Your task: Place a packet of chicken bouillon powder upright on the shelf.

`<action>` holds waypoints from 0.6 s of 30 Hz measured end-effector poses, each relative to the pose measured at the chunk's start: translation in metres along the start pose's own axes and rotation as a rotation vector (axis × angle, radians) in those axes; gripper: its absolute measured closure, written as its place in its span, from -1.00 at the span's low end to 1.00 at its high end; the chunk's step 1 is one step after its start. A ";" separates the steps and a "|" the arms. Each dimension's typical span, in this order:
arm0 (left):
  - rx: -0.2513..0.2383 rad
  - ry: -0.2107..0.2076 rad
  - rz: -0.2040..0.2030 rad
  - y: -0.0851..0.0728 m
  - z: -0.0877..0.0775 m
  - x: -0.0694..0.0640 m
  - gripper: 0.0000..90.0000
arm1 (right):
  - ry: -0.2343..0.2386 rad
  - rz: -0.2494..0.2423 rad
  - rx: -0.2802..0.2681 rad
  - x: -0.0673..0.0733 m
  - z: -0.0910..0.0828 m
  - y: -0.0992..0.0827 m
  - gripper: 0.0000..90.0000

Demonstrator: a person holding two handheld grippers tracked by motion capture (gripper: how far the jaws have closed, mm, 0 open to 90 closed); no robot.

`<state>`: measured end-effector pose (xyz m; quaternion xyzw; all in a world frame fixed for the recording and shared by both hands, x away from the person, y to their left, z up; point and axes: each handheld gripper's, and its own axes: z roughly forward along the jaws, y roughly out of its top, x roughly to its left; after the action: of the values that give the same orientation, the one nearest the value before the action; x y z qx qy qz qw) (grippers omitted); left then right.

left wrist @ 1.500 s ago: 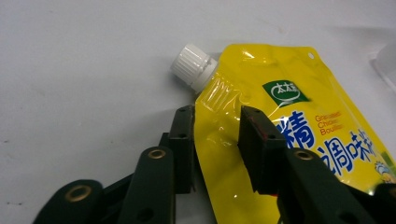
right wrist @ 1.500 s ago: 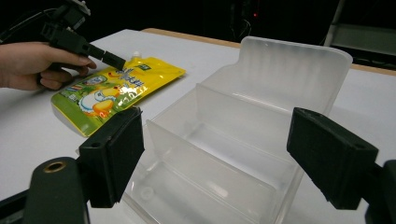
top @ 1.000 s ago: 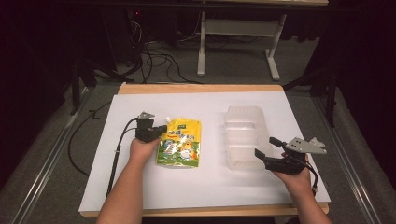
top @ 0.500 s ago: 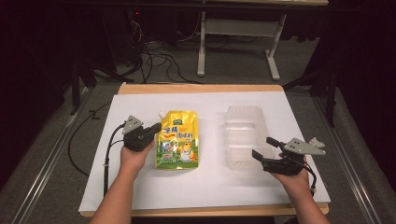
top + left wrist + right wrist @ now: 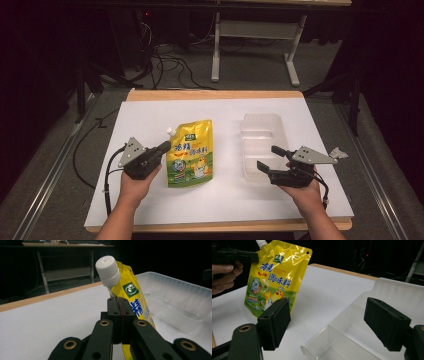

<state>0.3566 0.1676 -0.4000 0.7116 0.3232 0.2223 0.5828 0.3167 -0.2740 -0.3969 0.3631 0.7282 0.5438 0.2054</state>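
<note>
The left gripper (image 5: 161, 148) has its jaws clamped on the upper edge of the yellow pouch (image 5: 191, 155), just under the white screw cap (image 5: 108, 270), and the pouch hangs lifted and tilted above the worktop (image 5: 150, 120), its printed front facing the high view. In the left gripper view the two black jaws press flat together on the pouch's seam, with the cap standing above them.

Over on the right sits the clear plastic container (image 5: 262, 137), a long lidless tub resting on the worktop, well apart from the pouch. Through its walls I see bare plastic and a moulded ridge across the floor; the pouch is outside it.

The right gripper (image 5: 272, 159) hovers at the near end of the container, jaws wide apart, holding nothing. In the right gripper view one jaw sits over the container's rim (image 5: 384, 287), the other towards the pouch.
</note>
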 end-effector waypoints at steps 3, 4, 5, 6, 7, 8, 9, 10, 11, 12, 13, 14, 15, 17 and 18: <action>-0.016 -0.018 0.038 0.000 -0.012 -0.011 1.00 | 0.035 0.010 -0.003 0.006 0.006 0.004 -0.52; -0.016 -0.018 0.038 0.000 -0.012 -0.011 1.00 | 0.035 0.010 -0.003 0.006 0.006 0.004 -0.52; -0.020 -0.022 0.042 0.000 -0.014 -0.013 1.00 | 0.043 0.010 -0.005 0.007 0.008 0.005 -0.53; -0.024 -0.024 0.047 0.000 -0.015 -0.015 1.00 | 0.053 0.012 -0.007 0.009 0.010 0.007 -0.53; -0.027 -0.028 0.056 -0.001 -0.018 -0.017 1.00 | 0.072 0.015 -0.004 0.012 0.014 0.011 -0.53; -0.027 -0.028 0.056 -0.001 -0.018 -0.017 1.00 | 0.072 0.015 -0.004 0.012 0.014 0.011 -0.53; -0.029 -0.028 0.060 -0.003 -0.021 -0.018 1.00 | 0.089 0.014 0.009 0.015 0.019 0.015 -0.55; -0.029 -0.028 0.060 -0.003 -0.021 -0.018 1.00 | 0.089 0.014 0.009 0.015 0.019 0.015 -0.55; -0.030 -0.032 0.058 -0.005 -0.024 -0.017 1.00 | 0.107 0.022 0.018 0.016 0.025 0.019 -0.59; -0.030 -0.032 0.058 -0.005 -0.024 -0.017 1.00 | 0.107 0.022 0.018 0.016 0.025 0.019 -0.59; -0.030 -0.034 0.058 -0.006 -0.025 -0.017 1.00 | 0.119 0.026 0.026 0.017 0.029 0.021 -0.61; -0.028 -0.037 0.060 -0.007 -0.026 -0.017 1.00 | 0.127 0.026 0.037 0.021 0.037 0.025 -0.65; -0.028 -0.045 0.063 -0.007 -0.029 -0.018 1.00 | 0.140 0.018 0.043 0.023 0.041 0.026 -0.66; -0.026 -0.048 0.071 -0.008 -0.031 -0.019 1.00 | 0.144 0.016 0.049 0.026 0.045 0.028 -0.67; -0.028 -0.052 0.073 -0.008 -0.032 -0.020 1.00 | 0.152 0.004 0.051 0.029 0.051 0.029 -0.68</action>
<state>0.3190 0.1759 -0.3996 0.7202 0.2788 0.2293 0.5924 0.3422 -0.2151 -0.3830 0.3272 0.7547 0.5514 0.1389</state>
